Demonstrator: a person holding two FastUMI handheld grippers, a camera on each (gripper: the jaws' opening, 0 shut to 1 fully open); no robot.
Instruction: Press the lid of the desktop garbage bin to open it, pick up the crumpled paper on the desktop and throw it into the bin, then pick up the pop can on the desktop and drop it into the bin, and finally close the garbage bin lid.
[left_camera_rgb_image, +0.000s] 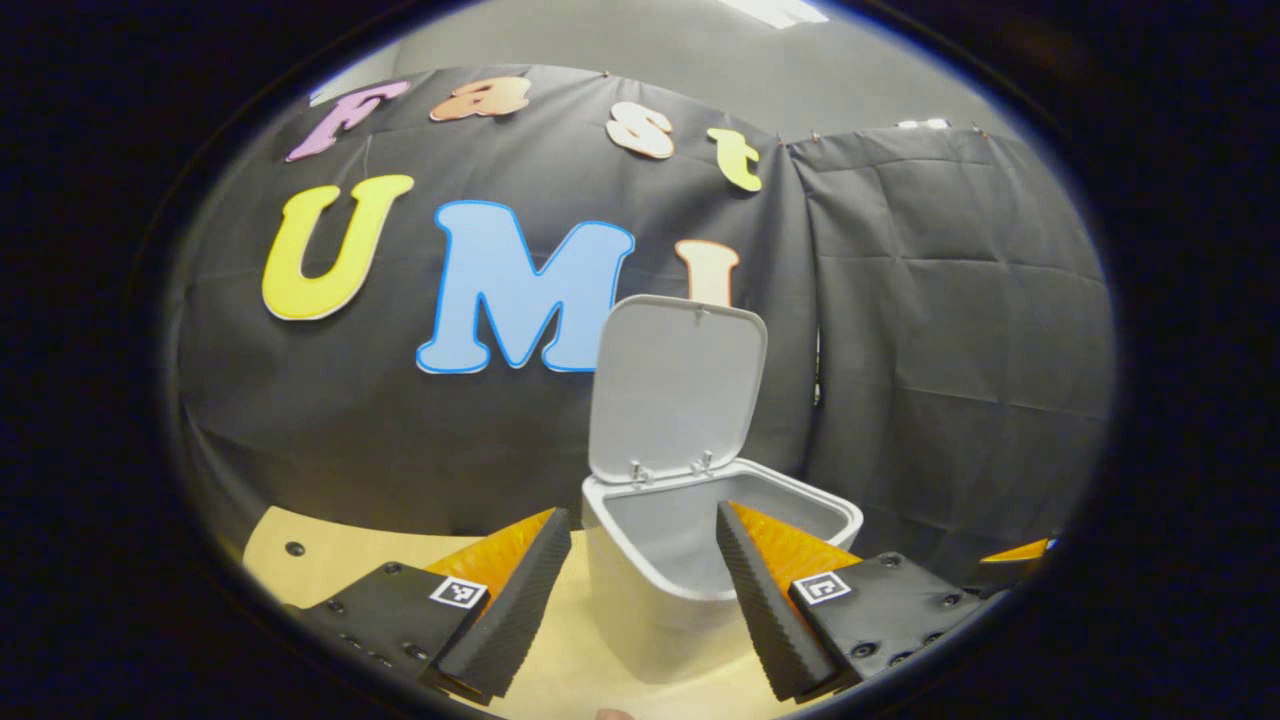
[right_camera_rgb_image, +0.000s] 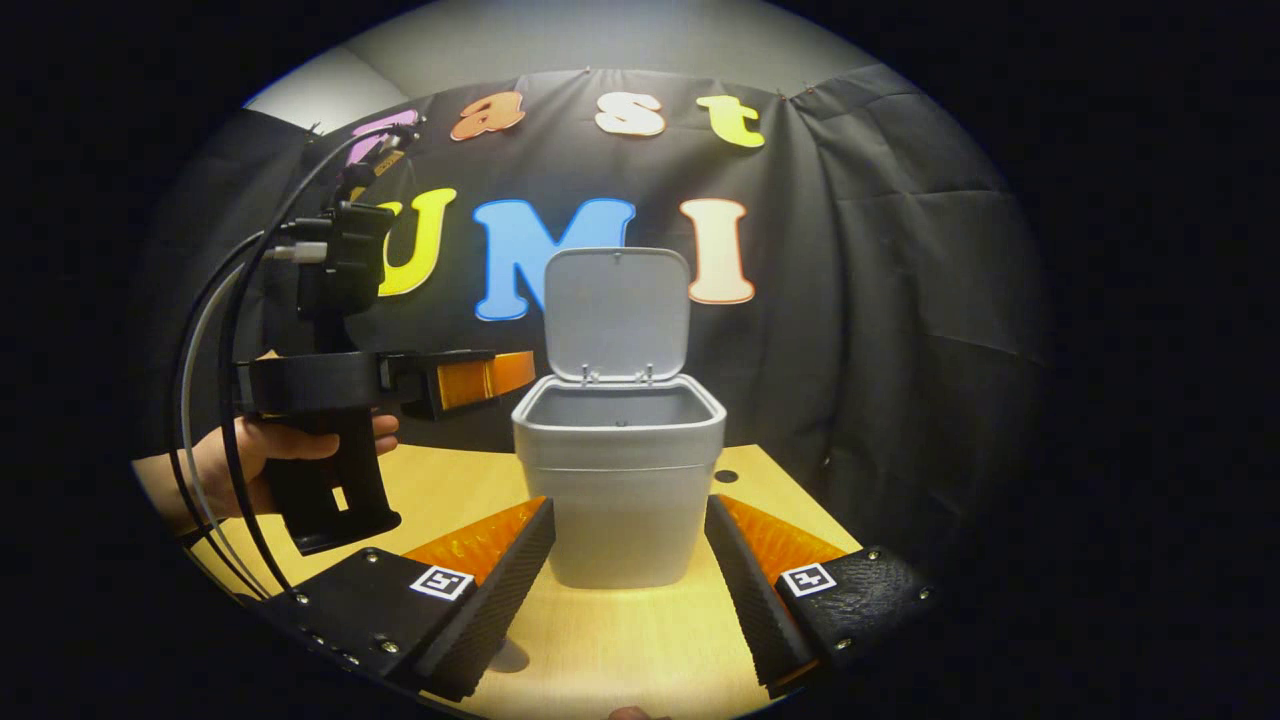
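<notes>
The table (right_camera_rgb_image: 620, 640), pale wood, fills the lower part of the right gripper view and shows at the bottom of the left gripper view. On it stands the garbage bin (right_camera_rgb_image: 620, 500), at the centre of the right gripper view and just right of centre, low, in the left gripper view. Its lid (right_camera_rgb_image: 616, 312) stands upright on the rear hinge, so the bin is open; what shows of the inside holds nothing.

The left hand-held gripper (left_camera_rgb_image: 642, 560) sits at the bottom of its own view, fingers spread wide, nothing between them, level with the bin's rim. In the right gripper view it is at centre left, held by a hand (right_camera_rgb_image: 235, 455), cables looping from its top.

The right hand-held gripper (right_camera_rgb_image: 628, 550) is at the bottom of its view, fingers wide apart either side of the bin's base, gripping nothing.
</notes>
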